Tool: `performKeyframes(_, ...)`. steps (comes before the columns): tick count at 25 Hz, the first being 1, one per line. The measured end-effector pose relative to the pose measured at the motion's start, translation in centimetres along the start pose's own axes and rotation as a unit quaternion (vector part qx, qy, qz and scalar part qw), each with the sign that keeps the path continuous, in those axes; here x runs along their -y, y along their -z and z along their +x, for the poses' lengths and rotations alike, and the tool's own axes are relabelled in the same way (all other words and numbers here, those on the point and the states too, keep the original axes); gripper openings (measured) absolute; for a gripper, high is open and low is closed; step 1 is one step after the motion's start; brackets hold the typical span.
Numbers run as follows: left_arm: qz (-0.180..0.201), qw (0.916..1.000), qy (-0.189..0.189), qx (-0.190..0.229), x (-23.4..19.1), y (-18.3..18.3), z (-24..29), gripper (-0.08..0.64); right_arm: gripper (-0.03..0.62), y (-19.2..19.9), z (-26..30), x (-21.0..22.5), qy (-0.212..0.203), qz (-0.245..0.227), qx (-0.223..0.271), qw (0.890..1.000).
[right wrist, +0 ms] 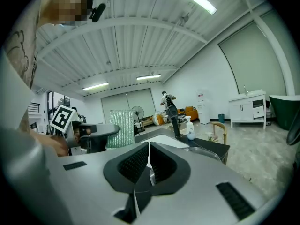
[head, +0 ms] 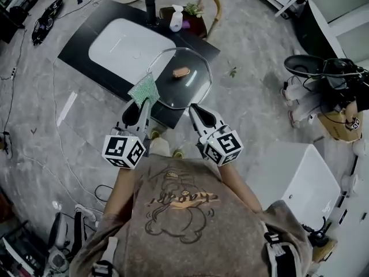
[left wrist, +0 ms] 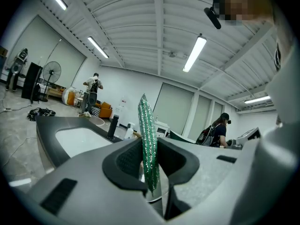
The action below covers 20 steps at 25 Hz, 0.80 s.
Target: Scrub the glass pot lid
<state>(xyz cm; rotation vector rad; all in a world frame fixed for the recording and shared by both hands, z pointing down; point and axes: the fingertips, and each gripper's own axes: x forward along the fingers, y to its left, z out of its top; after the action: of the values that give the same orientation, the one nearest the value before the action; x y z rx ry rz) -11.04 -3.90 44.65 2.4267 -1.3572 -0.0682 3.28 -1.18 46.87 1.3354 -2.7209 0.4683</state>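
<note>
Your left gripper (head: 144, 104) is clenched on a green scrub pad (head: 144, 90); in the left gripper view the pad (left wrist: 147, 139) stands upright on edge between the two jaws, sticking up above them. Your right gripper (head: 195, 108) is clamped tight on the near rim of the glass lid (head: 193, 88); in the right gripper view its jaws are pressed together with only a thin sliver between them, and the lid (right wrist: 204, 153) spreads out ahead and to the right. From the head view the lid lies roughly flat over the front of the black counter (head: 81, 51), just right of the white sink (head: 124, 51), with its wooden knob (head: 181, 72) facing up; the pad meets the lid's left edge, though you cannot tell from here whether it touches the glass. The two grippers sit side by side in front of you, both pointing away from you toward the counter; a dark tap (head: 151, 7) and a white bottle (head: 176, 19) stand at the counter's far side.
</note>
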Motion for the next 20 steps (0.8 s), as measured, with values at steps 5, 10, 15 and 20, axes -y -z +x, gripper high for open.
performKeyframes(5,0.000,0.9995,0.031,-0.012,-1.8,-0.9,2.8,0.083,0.029,-1.3,2.5,0.8,0.018,-0.001,0.009,1.000)
performKeyframes(10,0.004,0.9983,0.052,-0.025,-1.7,-1.3,5.1,0.083,0.030,-1.9,3.1,2.3,0.033,0.006,0.012,0.999)
performKeyframes(15,0.008,0.9984,0.046,-0.032,-1.7,-1.7,6.8,0.084,0.031,-2.3,3.4,4.3,0.023,0.012,0.010,1.000)
performKeyframes(20,0.008,0.9991,0.029,-0.030,-1.7,-2.0,8.1,0.083,0.049,-2.9,4.2,6.0,-0.017,0.010,0.000,1.000)
